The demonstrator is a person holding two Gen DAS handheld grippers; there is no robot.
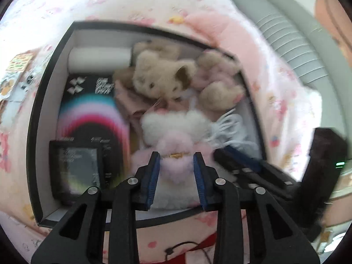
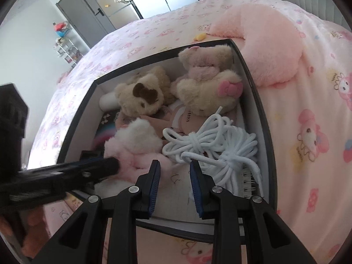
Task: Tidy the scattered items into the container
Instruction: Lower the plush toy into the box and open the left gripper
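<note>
While both fingers gape empty over the box (image 2: 259,92), only the left view shows the black booklet (image 1: 92,110).

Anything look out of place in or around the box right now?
Mostly tidy: plush toys and white rope lie inside the box. Odd ones out: a small yellow thing and a big pink plush on the bed, outside the box.

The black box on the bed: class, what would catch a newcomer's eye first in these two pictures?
Probably the black box on the pink cartoon-print bedspread, crowded with soft toys: two beige plush bears at its far end and a pink-and-white plush nearer. Beside that plush lies a bundle of white rope. The left gripper hovers open over the pink plush, and the right gripper is open too.
</note>
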